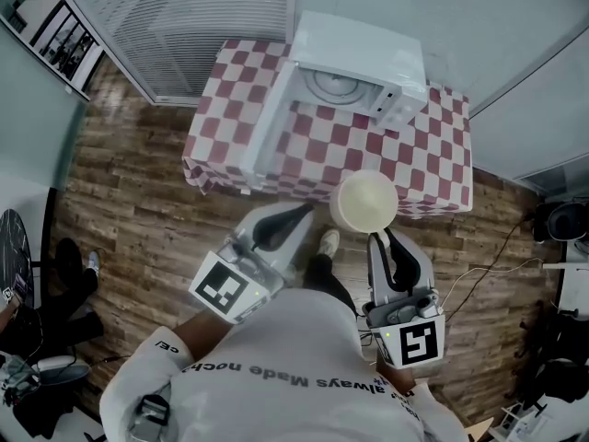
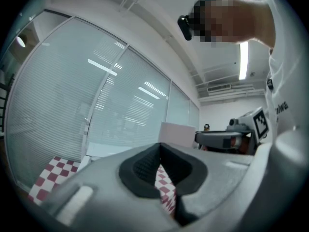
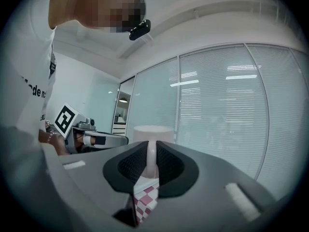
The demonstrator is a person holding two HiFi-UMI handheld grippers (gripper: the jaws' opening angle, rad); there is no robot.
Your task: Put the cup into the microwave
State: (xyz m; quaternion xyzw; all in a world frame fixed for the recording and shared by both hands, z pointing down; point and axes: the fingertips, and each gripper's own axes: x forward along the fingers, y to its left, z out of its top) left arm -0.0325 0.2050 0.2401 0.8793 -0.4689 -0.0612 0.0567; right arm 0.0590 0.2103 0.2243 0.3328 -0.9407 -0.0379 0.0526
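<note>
I am pinching the cup point(image 1: 364, 201) by its wall in my right gripper point(image 1: 379, 239), aiming it level for the open microwave point(image 1: 368, 49), my left gripper point(image 1: 299, 212) pressed together and empty.

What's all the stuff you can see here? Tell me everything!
microwave: one, white, on the table, door open
table: one, red-and-white checked cloth, in front of the person
cup: one, cream, held up by the table's near edge
floor: brown wood, all around the table
blinds: pale, behind the table
shoe: one seen, pale, on the floor
left gripper: one, grey, shut and empty, left of the cup
right gripper: one, grey, shut on the cup
</note>
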